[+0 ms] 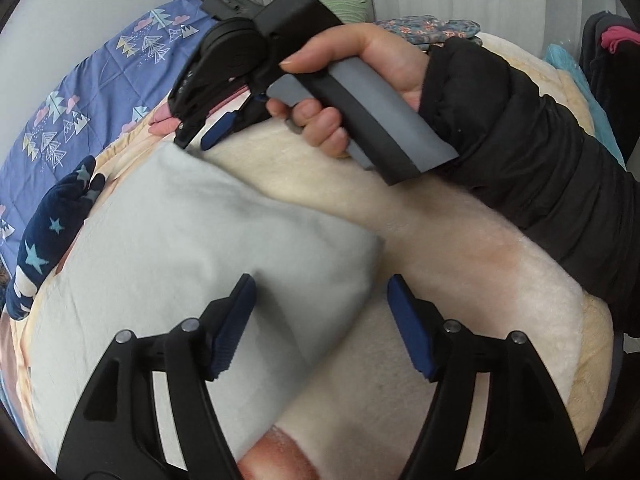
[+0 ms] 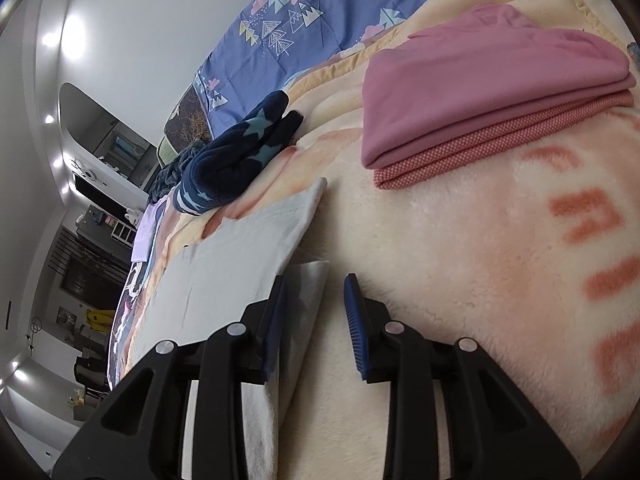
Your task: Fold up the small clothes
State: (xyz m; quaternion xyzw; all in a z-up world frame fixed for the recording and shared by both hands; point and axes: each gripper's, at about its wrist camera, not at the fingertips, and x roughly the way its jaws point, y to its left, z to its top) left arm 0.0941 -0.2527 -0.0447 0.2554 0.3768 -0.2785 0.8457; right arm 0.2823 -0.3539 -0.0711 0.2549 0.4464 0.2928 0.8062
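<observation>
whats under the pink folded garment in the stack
In the right wrist view, the pink garment lies on a folded coral dotted cloth, which rests on the cream blanket. Only the coral cloth's front edges show; the rest is covered.

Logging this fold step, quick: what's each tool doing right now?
Left tool: open, over the grey garment's corner, holding nothing.
Right tool: open, at the garment's edge, holding nothing.

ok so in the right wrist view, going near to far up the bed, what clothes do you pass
light grey garment by the right tool → navy star-print garment → folded pink stack on the cream blanket
</observation>
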